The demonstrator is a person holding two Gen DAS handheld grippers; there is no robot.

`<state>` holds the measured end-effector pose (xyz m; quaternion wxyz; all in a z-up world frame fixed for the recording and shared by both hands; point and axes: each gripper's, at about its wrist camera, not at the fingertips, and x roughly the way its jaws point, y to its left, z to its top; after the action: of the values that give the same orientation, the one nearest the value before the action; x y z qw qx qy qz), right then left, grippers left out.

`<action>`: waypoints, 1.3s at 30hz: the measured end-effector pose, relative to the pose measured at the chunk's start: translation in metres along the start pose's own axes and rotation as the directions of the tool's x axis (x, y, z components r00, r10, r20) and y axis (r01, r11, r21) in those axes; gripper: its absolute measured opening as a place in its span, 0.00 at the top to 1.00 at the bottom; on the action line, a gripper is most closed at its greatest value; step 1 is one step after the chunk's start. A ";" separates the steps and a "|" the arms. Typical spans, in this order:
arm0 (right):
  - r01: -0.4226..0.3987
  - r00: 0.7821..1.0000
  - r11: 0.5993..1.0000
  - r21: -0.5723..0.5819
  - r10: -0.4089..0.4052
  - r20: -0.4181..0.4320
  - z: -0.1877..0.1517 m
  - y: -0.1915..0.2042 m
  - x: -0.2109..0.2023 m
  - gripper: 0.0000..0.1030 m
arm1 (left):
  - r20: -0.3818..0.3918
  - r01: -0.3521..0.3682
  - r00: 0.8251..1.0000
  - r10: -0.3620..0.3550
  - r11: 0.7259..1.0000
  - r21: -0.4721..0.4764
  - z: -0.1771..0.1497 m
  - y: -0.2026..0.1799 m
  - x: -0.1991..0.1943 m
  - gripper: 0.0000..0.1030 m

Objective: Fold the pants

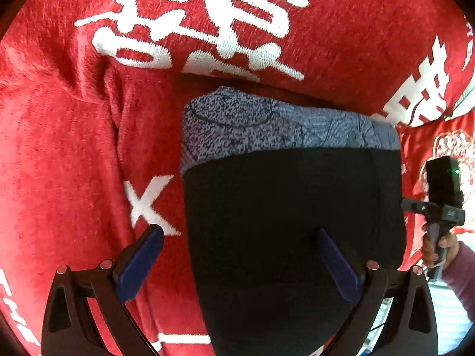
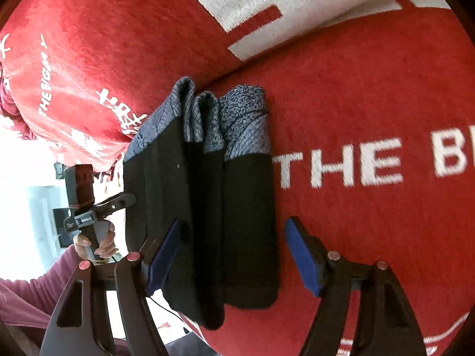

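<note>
While both sets of tongs stand released, the pants (image 2: 207,195) lie folded into a compact stack on the red blanket (image 2: 371,103), with black fabric toward the cameras and a blue-grey patterned band at the far end. No container appears in either view.

From the right wrist, the right gripper (image 2: 234,255) hovers with its blue pads (image 2: 302,258) spread wide, one on each side of the stack's near end; the left-side pad overlaps the black fabric, though whether it touches cannot be told. Beyond the stack's left side, a hand (image 2: 95,243) in a maroon sleeve holds the other tool's handle.

From the left wrist, the left gripper (image 1: 237,264) is likewise spread, one pad over the blanket (image 1: 74,148) and the other over the pants (image 1: 291,207) (contact again unclear). To its right, the right hand (image 1: 439,246) grips its handle upright.

White lettering on the blanket is partly cut off by the frame edges, and the black cloth shows almost no fold detail.
</note>
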<state>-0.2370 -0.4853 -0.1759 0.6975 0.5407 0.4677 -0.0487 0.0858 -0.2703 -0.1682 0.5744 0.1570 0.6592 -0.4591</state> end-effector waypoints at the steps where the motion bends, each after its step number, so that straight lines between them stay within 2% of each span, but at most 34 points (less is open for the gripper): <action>1: -0.016 1.000 1.000 -0.004 0.016 -0.002 0.002 -0.001 0.002 0.27 | 0.006 0.010 1.000 -0.010 1.000 -0.005 0.001 0.000 0.001 0.01; 6: -0.063 0.997 0.997 -0.045 0.061 -0.042 0.014 0.003 0.015 0.25 | 0.011 0.058 0.998 -0.058 0.998 -0.013 0.002 -0.005 0.015 0.01; 9: -0.097 0.994 0.995 0.014 0.098 -0.043 0.021 -0.003 0.019 0.27 | 0.039 0.044 0.998 -0.044 0.999 -0.018 0.002 -0.010 0.019 0.01; 11: -0.088 0.995 0.995 0.045 0.090 -0.042 0.023 -0.004 0.020 0.42 | 0.073 0.043 0.996 -0.043 0.999 0.001 -0.001 -0.019 0.015 0.18; 12: -0.079 0.996 0.996 0.035 0.080 -0.044 0.022 -0.002 0.019 0.45 | 0.088 0.028 0.996 -0.029 1.000 0.010 -0.003 -0.024 0.009 0.20; 13: -0.081 0.996 0.996 0.036 0.083 -0.041 0.020 0.000 0.017 0.50 | 0.098 0.018 0.995 -0.020 1.000 0.021 -0.005 -0.028 0.004 0.30; 14: -0.087 0.995 0.995 0.039 0.089 -0.037 0.019 0.002 0.016 0.54 | 0.106 0.009 0.994 -0.011 1.000 0.026 -0.007 -0.032 -0.001 0.34; 17: -0.121 0.992 0.992 0.034 0.122 -0.025 0.015 0.013 0.008 0.60 | 0.123 -0.007 0.992 0.006 1.000 0.012 -0.012 -0.042 -0.015 0.40; 23: -0.197 0.980 0.980 0.027 0.197 -0.030 -0.006 0.028 -0.014 0.60 | 0.156 -0.007 0.988 0.009 1.000 -0.014 -0.038 -0.059 -0.055 0.40; 28: -0.221 0.972 0.974 0.044 0.224 -0.064 -0.045 0.038 -0.021 0.60 | 0.164 -0.018 0.986 0.024 0.999 -0.038 -0.073 -0.064 -0.081 0.40; 31: -0.228 0.970 0.972 0.055 0.232 -0.077 -0.069 0.042 -0.020 0.60 | 0.141 -0.027 0.989 0.036 0.997 -0.065 -0.091 -0.064 -0.082 0.40; 36: -0.235 0.969 0.969 0.072 0.240 -0.062 -0.087 0.043 -0.005 0.60 | 0.122 -0.024 0.992 0.037 0.994 -0.108 -0.120 -0.051 -0.073 0.40; 38: -0.219 0.972 0.972 0.081 0.225 -0.066 -0.090 0.035 -0.002 0.60 | 0.117 -0.072 0.989 0.085 0.991 -0.111 -0.128 -0.040 -0.064 0.40; 39: -0.189 0.978 0.979 0.081 0.195 -0.073 -0.090 0.033 0.004 0.60 | 0.125 -0.130 0.982 0.142 0.987 -0.098 -0.131 -0.035 -0.059 0.40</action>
<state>-0.2699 -0.3984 -0.1533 0.6589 0.6103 0.4392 0.0234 -0.0028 -0.1672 -0.1113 0.6532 0.1451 0.6274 -0.3983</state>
